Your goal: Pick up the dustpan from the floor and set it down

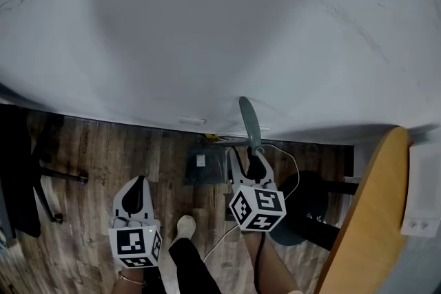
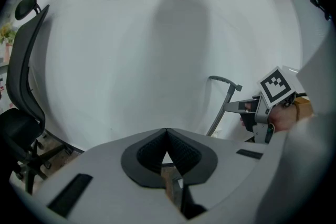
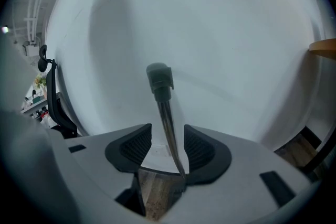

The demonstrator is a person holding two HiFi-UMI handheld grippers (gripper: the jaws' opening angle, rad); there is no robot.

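Nearest to me, at the bottom of the head view, are the person's dark legs and a pale shoe [image 1: 185,225] on the wooden floor [image 1: 103,148].

My left tool [image 1: 140,184] hangs over the floor's near left part. In its own view the left tool [image 2: 167,134] has its jaws closed tip to tip, with nothing between them.

My right tool [image 1: 248,160] is further forward, toward the middle of the floor. In the right gripper view the right tool [image 3: 168,131] has its jaws wide apart. The thin metal shaft of the dustpan handle [image 3: 167,123] stands between them, close to the right pad and clear of the left one. I cannot tell whether it touches the right pad.

The dustpan [image 1: 205,162] has its dark pan low at the floor's far edge, just beside the right tool. Its grey-green grip [image 1: 249,122] rises in front of the white wall [image 1: 220,24].

A black office chair [image 1: 27,169] stands at the floor's left edge. A round black base [image 1: 310,206] and a tan wooden board [image 1: 372,217] are at the right edge. The wall fills everything beyond.
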